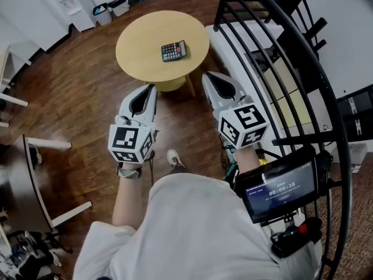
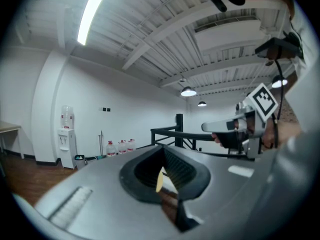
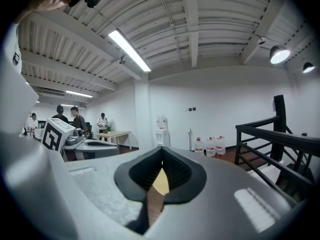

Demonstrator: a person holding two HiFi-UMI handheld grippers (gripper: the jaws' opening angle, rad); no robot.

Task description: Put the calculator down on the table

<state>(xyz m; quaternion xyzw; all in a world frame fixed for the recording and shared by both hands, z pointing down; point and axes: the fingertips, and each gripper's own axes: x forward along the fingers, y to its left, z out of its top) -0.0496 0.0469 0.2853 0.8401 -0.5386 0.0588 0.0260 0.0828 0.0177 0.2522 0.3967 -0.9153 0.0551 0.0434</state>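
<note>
Left gripper (image 1: 153,87), right gripper (image 1: 206,75) level (both closed)

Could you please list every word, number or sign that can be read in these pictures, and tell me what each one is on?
"00:00:36", roughly, last digits unsure: on the screen at the person's right side; its smaller lines are too blurred to read.
Calculator on the round table: key marks too small to read.
Marker cubes: black-and-white square patterns only, no words.
</note>
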